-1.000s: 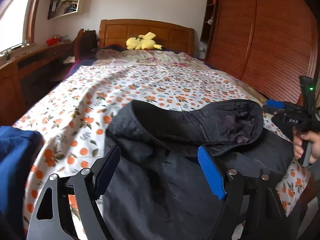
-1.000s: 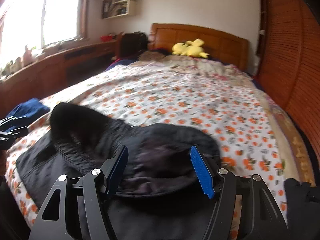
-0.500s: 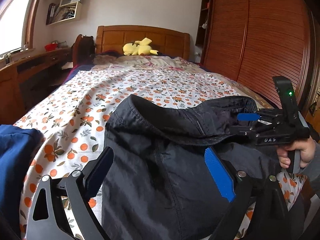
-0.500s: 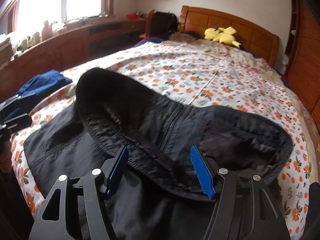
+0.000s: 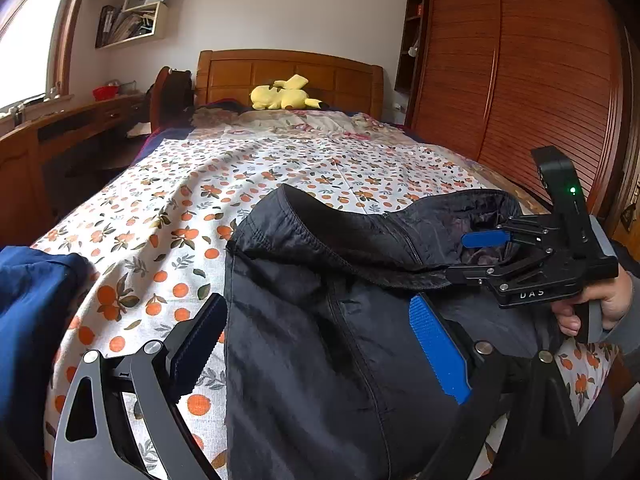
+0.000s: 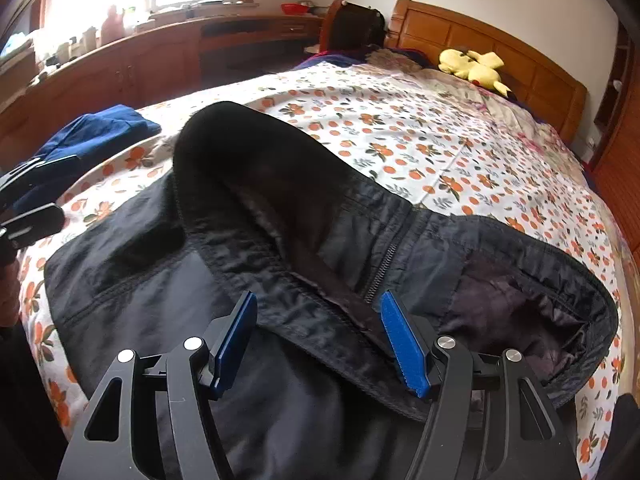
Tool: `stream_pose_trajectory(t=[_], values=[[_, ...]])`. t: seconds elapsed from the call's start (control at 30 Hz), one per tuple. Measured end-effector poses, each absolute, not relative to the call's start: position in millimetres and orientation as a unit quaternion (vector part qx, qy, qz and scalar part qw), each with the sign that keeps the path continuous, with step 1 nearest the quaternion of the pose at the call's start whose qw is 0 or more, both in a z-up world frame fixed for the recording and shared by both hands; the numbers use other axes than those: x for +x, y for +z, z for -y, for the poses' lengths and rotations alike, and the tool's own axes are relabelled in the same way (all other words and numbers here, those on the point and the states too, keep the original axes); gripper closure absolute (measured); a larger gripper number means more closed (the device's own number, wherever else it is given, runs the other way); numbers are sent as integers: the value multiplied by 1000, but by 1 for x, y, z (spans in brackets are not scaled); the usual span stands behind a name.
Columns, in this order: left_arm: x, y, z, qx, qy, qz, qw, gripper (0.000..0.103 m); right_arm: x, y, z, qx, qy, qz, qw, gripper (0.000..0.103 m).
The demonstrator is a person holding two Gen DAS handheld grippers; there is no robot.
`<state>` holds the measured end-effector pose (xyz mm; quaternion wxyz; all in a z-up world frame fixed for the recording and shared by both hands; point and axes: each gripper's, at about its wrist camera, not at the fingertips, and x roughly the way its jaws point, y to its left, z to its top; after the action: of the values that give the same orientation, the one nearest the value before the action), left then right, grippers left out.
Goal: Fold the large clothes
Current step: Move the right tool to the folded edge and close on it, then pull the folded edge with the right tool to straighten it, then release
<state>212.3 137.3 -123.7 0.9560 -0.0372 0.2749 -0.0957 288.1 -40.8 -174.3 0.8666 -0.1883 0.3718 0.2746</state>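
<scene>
While both jaws gape, right gripper [image 5: 476, 256] straddles the jacket [image 5: 320, 340] hem.

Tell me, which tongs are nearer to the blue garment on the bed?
Left. The left tongs hover next to the blue garment, over the black jacket's edge. The right tongs are over the jacket's collar, farther away.

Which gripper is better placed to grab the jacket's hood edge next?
Right. The right gripper already straddles the black jacket's hood rim, open. The left gripper hangs open over the jacket body.
</scene>
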Motion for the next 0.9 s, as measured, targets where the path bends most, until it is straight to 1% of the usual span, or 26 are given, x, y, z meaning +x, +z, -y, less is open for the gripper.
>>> stream_pose_trajectory(t=[0.13, 0.27, 0.33, 0.37, 0.4, 0.43, 0.47, 0.5, 0.57, 0.77, 0.9], values=[[212, -124, -140, -40, -98, -275, 956, 9, 282, -177, 27, -204, 287, -377, 856, 41], [211, -124, -142, -41, -97, -274, 956, 9, 287, -192, 18, -241, 270, -392, 846, 41], [210, -124, -142, -41, -96, -274, 956, 9, 296, -195, 20, -240, 263, -400, 845, 54], [210, -124, -142, -42, -97, -274, 956, 9, 303, -196, 21, -239, 257, -405, 844, 73], [211, -124, -142, -44, -98, -275, 956, 9, 309, -196, 22, -237, 256, -410, 843, 83], [211, -125, -143, -46, -99, -276, 955, 9, 317, -196, 23, -232, 258, -414, 841, 88], [211, -125, -143, -46, -100, -277, 955, 9, 326, -195, 24, -230, 258, -414, 842, 98], [212, -125, -142, -45, -100, -277, 955, 9, 332, -194, 24, -233, 251, -413, 844, 100], [213, -125, -141, -45, -102, -277, 954, 9, 349, -191, 22, -241, 236, -408, 849, 101], [215, -126, -139, -46, -108, -279, 953, 9, 404, -186, 12, -247, 201, -398, 860, 102], [217, -129, -137, -45, -110, -281, 952, 9, 423, -191, -3, -264, 199, -393, 858, 102]])
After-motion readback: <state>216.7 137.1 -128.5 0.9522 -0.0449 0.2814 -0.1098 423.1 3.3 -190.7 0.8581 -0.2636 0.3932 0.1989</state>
